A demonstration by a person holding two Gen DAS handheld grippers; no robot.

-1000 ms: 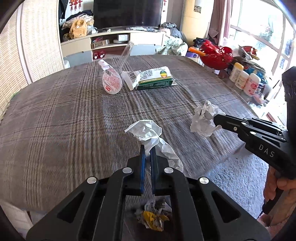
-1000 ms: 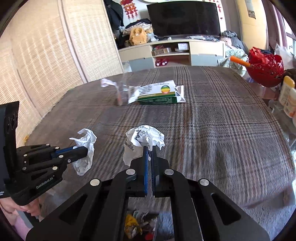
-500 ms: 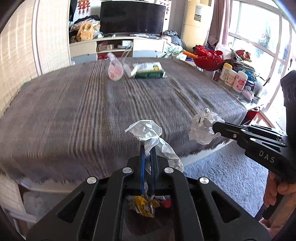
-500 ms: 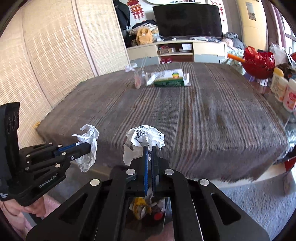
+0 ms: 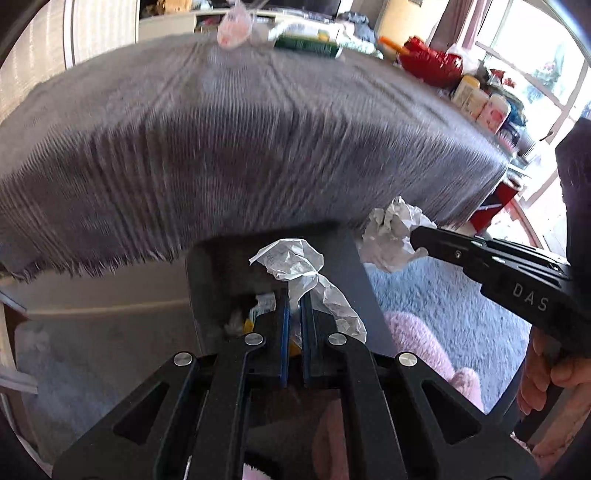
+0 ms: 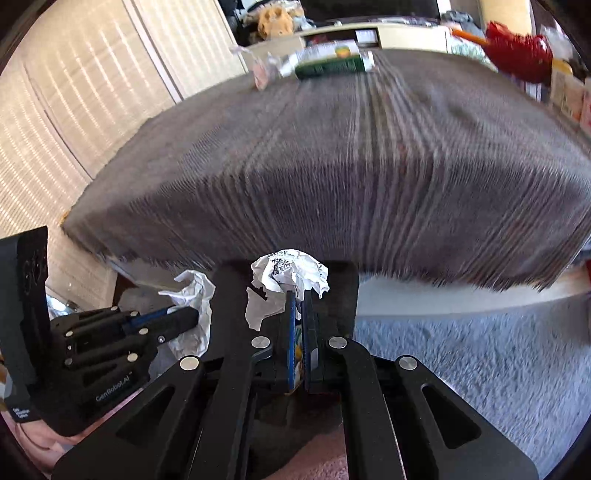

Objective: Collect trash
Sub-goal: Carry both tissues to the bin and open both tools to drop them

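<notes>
In the left wrist view my left gripper (image 5: pixel 294 295) is shut on a crumpled white paper (image 5: pixel 295 260), held over a dark bin (image 5: pixel 349 258) with trash (image 5: pixel 258 306) inside. To its right, the right gripper (image 5: pixel 417 236) grips another paper wad (image 5: pixel 389 236) near the bin's right rim. In the right wrist view my right gripper (image 6: pixel 300 295) is shut on its printed paper ball (image 6: pixel 290 271) above the bin (image 6: pixel 343 291). The left gripper (image 6: pixel 192 317) carries its paper (image 6: pixel 194 295) at the left. A green box (image 5: pixel 306 42) and a pink pouch (image 5: pixel 231 31) lie on the table's far side.
The table under a grey plaid cloth (image 5: pixel 258 147) fills the view ahead, and its fringed edge hangs just above the bin. A red bowl (image 5: pixel 432 62) and bottles (image 5: pixel 480 103) stand at the right. Blue-grey carpet (image 5: pixel 454 317) and a pink slipper (image 5: pixel 424 343) are below.
Both grippers have sunk and pulled back from over the tabletop to below its near edge. Each still holds its paper, and the bin has come into full view beneath them.
</notes>
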